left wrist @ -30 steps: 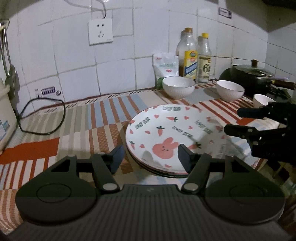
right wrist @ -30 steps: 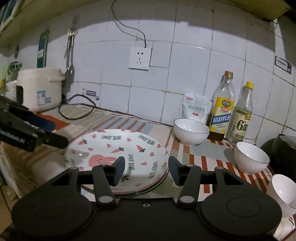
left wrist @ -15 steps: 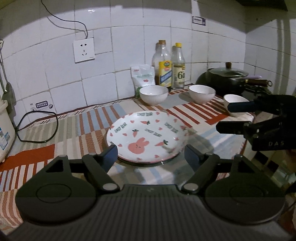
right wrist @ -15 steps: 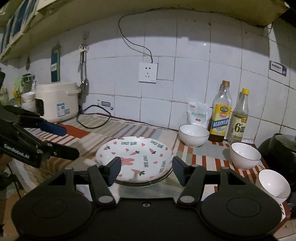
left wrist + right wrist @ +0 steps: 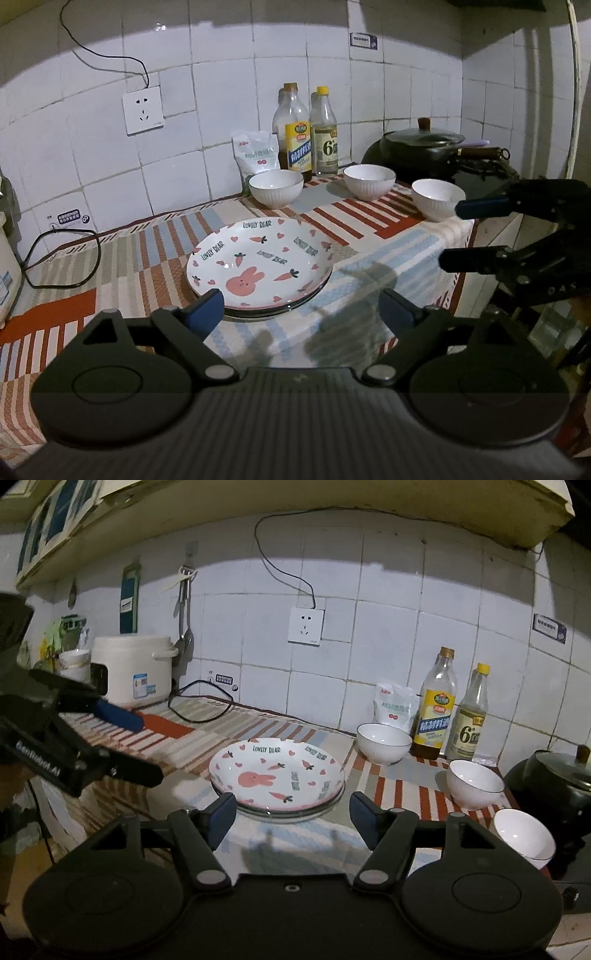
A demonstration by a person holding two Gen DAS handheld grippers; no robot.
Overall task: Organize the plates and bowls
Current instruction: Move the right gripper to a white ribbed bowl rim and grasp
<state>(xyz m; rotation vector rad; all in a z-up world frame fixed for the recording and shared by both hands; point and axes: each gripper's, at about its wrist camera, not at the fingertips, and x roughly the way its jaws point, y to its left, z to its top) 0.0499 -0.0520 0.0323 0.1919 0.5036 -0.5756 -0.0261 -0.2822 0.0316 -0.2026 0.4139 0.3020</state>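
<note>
Glazed ceramic is what the left wrist view shows at centre: a stack of plates (image 5: 258, 273) on the striped cloth (image 5: 122, 254), with three white bowls (image 5: 276, 187) in a row from 12 to 2 o'clock behind it. Such ware likely handles as stiff, fairly heavy, slippery and breakable, so a pinch on a rim looks the safest hold. The left gripper (image 5: 301, 308) hangs released and empty, just short of the stack. At 3 o'clock the right gripper (image 5: 452, 232) also stands spread, holding nothing. How many plates lie under the rabbit one is hard to tell.

From the right wrist view, the plates (image 5: 277, 775) sit just ahead of the spread fingers (image 5: 364, 821). The nearest bowl (image 5: 524, 836) at 4 o'clock is partly hidden by the gripper's body. A black pot (image 5: 557, 775) is cut off at 3 o'clock.
</note>
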